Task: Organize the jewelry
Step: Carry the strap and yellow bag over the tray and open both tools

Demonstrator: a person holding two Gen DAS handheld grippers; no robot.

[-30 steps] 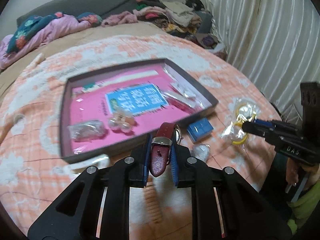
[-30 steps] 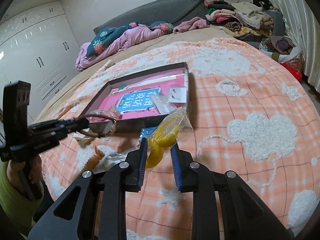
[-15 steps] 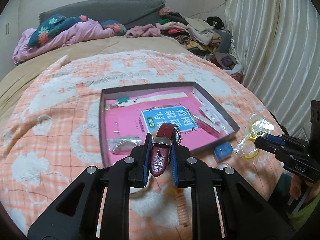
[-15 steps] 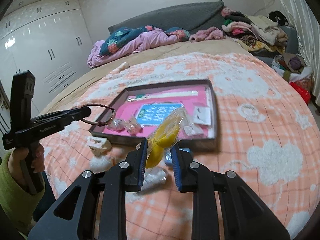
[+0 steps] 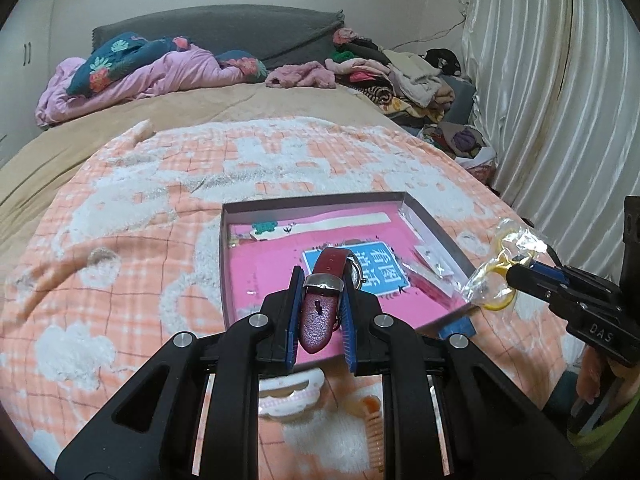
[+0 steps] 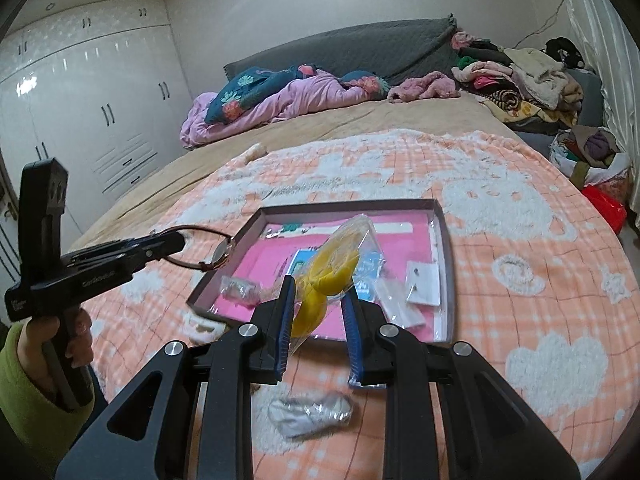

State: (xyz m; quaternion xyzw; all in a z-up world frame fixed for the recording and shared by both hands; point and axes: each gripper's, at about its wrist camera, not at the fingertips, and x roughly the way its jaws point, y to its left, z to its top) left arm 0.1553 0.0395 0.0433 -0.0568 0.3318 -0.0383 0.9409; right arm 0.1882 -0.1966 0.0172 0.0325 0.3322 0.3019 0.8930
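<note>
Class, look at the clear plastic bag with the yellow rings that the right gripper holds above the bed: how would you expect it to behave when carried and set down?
The plastic bag probably flops and crinkles: it sags loosely from the right gripper. It looks light, since a pinch lifts it. The film seems glossy, so it may slip.

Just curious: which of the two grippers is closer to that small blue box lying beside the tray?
Right. The right gripper, holding the yellow bangles in a clear bag, hangs just above the small blue box; the left gripper, gripping the maroon leather watch, is farther left.

Maroon watch strap [image 5: 320,304], yellow bangles [image 6: 320,288], pink-lined tray [image 5: 240,240], orange-white checked blanket [image 5: 120,240]
</note>
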